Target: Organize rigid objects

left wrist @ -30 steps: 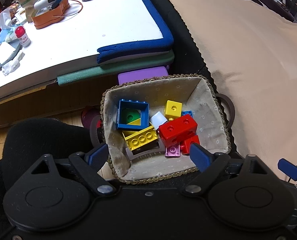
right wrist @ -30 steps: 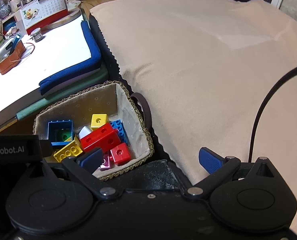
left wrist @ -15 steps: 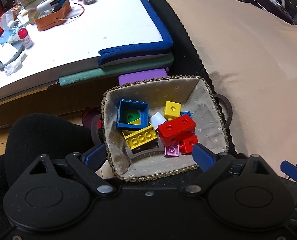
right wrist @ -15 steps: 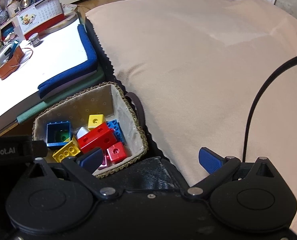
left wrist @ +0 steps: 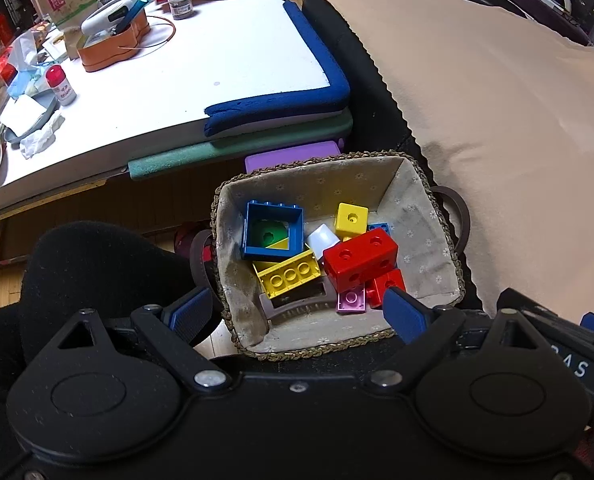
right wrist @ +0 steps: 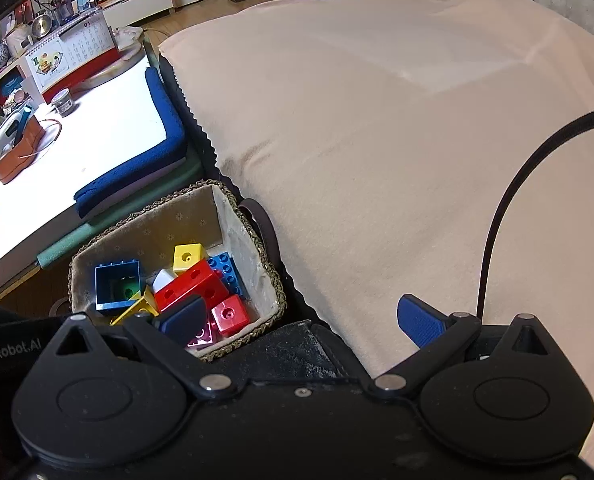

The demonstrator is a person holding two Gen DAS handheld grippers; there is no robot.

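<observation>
A woven basket [left wrist: 421, 184] with a cloth lining holds several toy bricks: a blue frame brick [left wrist: 273, 232], a yellow studded brick [left wrist: 291, 276], a yellow cube [left wrist: 351, 219], a big red brick [left wrist: 361, 258], a small red brick [left wrist: 387, 284] and a pink plate [left wrist: 352, 300]. My left gripper [left wrist: 297, 314] is open and empty, above the basket's near rim. My right gripper [right wrist: 301, 318] is open and empty, to the right of the basket [right wrist: 257, 240], over the edge of the beige cloth [right wrist: 377, 140].
A low white table [left wrist: 177, 72] with blue padding [left wrist: 317, 88] stands behind the basket, holding an orange case [left wrist: 113, 44], a jar and a small bottle. A black cushion [left wrist: 97, 260] lies left of the basket. A black cable [right wrist: 509, 200] crosses the cloth at right.
Both grippers have drawn back and up a little from the basket, so the views are wider. The bricks have not moved. Both grippers stay open.
</observation>
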